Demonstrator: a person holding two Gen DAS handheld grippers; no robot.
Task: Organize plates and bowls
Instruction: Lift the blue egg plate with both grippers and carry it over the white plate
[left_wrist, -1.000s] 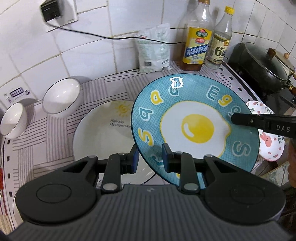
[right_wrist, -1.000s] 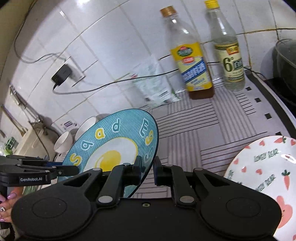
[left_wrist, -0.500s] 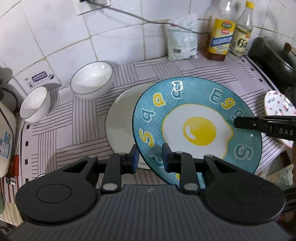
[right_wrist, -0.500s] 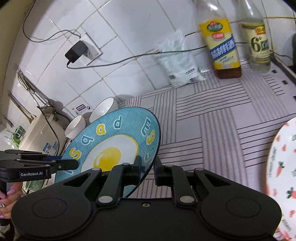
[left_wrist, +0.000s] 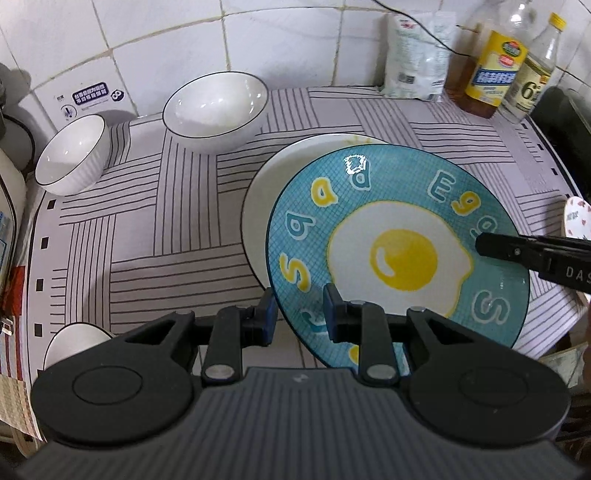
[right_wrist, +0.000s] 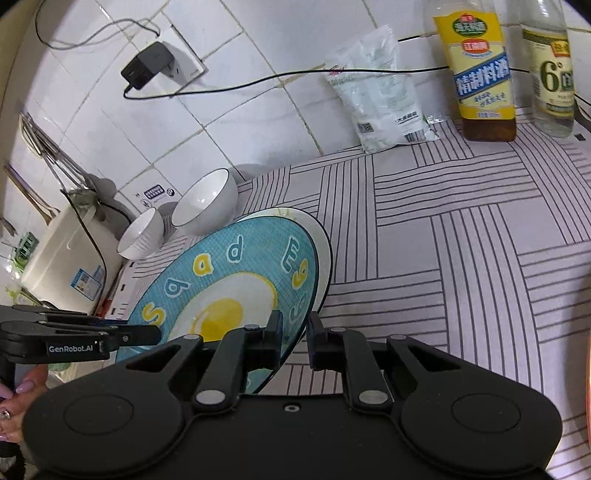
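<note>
A blue plate with a fried-egg picture (left_wrist: 399, 254) is held between both grippers, above a white plate (left_wrist: 273, 184) on the striped counter. My left gripper (left_wrist: 298, 315) is shut on the blue plate's near rim. My right gripper (right_wrist: 294, 334) is shut on its opposite rim; the blue plate (right_wrist: 229, 288) and the white plate (right_wrist: 323, 251) under it show there too. Two white bowls, a large one (left_wrist: 216, 109) and a small one (left_wrist: 72, 155), stand by the wall at the left.
A pink-patterned plate (left_wrist: 578, 221) lies at the counter's right edge. Two bottles (left_wrist: 491, 62) and a white bag (left_wrist: 413, 70) stand at the back wall. A dark pot (left_wrist: 569, 114) is at the right. Another white bowl (left_wrist: 70, 345) sits near the front left edge.
Both grippers carried the blue plate left and lower, over the white plate. The bowls have come closer in view; the pink plate has slid to the right edge.
</note>
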